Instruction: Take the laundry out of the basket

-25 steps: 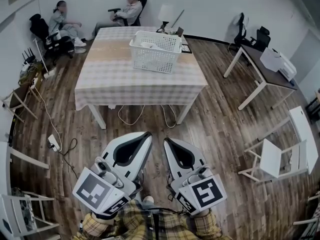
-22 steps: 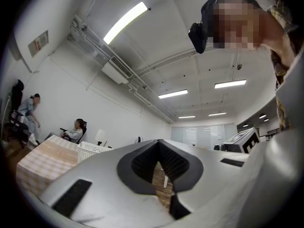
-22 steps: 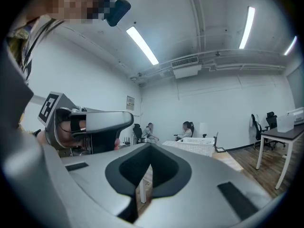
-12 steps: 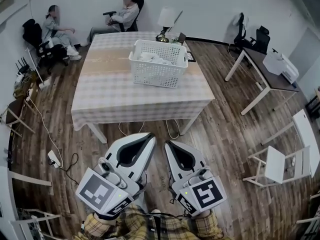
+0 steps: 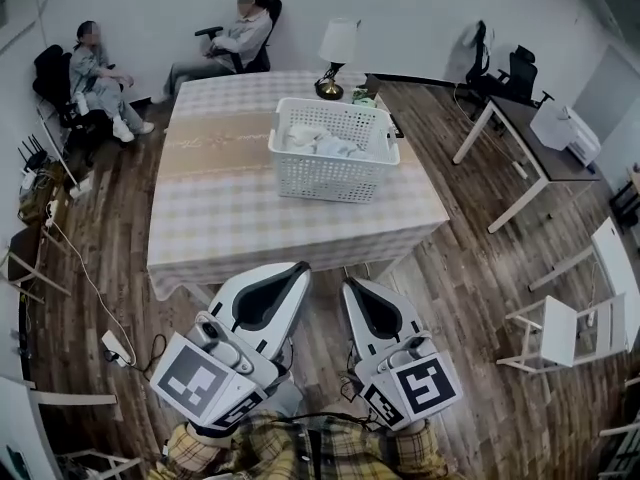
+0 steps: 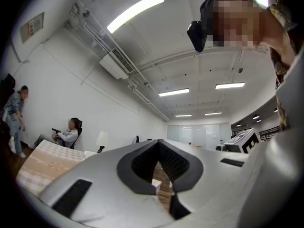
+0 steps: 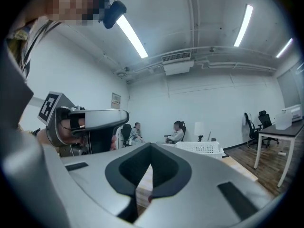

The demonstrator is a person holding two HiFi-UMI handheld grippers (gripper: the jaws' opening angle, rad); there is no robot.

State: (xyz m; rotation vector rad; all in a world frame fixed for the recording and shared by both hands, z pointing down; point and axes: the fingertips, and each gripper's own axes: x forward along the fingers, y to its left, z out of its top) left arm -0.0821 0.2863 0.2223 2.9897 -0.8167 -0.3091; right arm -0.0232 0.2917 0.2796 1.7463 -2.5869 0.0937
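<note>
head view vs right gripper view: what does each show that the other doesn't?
Head view only: the laundry lying inside the basket, a power strip with its cables, and a white chair.

Right gripper view only: the ceiling light strips and an air-conditioning unit. Here the basket shows side-on, with its contents hidden.

Both: the basket, the checked table, the lamp, two seated people, and the left gripper and right gripper. Both grippers have their fingers shut and hold nothing.
</note>
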